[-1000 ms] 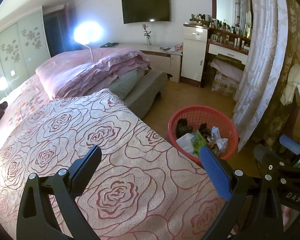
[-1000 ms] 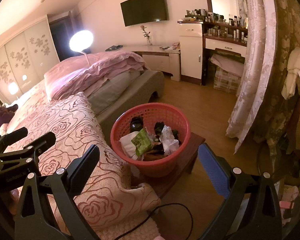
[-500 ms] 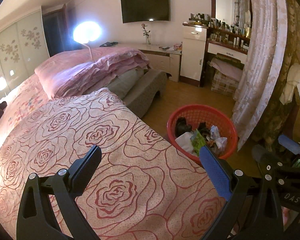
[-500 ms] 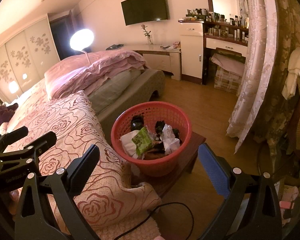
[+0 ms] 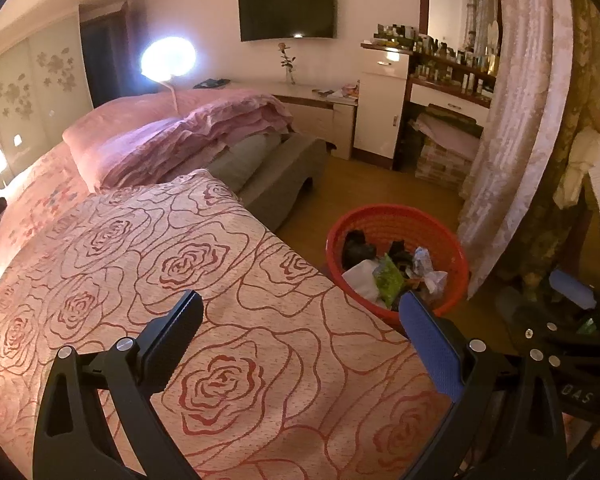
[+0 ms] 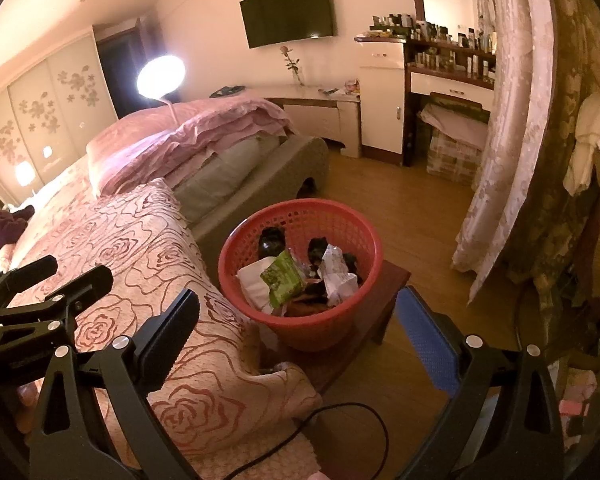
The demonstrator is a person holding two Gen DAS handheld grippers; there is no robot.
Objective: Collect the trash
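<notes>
Both tools are up and empty. The left tool [image 5: 300, 340] hangs over the rose-patterned bedspread [image 5: 148, 264] with its jaws spread wide, nothing between them. The right tool [image 6: 300, 328] is just as wide apart, poised above the bed's corner and the wooden floor [image 6: 412, 216] — its blue-padded finger [image 6: 428, 348] sits low at the right.

The red plastic basket [image 6: 352, 220] stands on a low dark wooden stool [image 6: 384, 300], right beside the bed's edge. Inside it lies the trash: a green wrapper [image 6: 282, 280] on top of white paper [image 6: 252, 280], a crumpled silvery wrapper [image 6: 336, 272] next to it, and dark scraps [image 6: 272, 240] toward the back wall.

A black cable [image 6: 340, 420] loops across the floor near the bed's corner. Behind it all — folded pink quilts [image 5: 188, 136] piled on the bed.
</notes>
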